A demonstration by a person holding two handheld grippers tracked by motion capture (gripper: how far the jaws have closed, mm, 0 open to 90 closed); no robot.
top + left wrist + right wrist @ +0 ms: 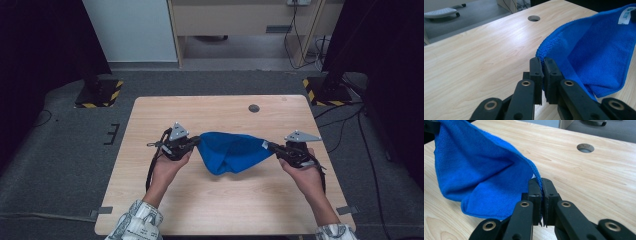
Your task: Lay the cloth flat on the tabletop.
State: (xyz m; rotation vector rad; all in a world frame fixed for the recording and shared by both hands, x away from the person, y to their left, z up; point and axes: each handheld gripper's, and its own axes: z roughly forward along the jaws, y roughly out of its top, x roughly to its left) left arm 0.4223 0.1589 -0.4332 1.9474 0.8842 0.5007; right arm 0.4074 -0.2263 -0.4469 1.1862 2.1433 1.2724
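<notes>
Left gripper [196, 142] pinched tight on one corner of the blue microfibre cloth [231, 151], right gripper [272, 146] clamped on the opposite corner. Both hands come in from the near edge, forearms angled inward, grippers pointing at each other. Cloth hangs between them over the middle of the light wooden desk [150, 165], long axis left-right, belly sagging toward the desk (contact unclear). White label [626, 15] at the right gripper's corner, writing too blurred to read.
</notes>
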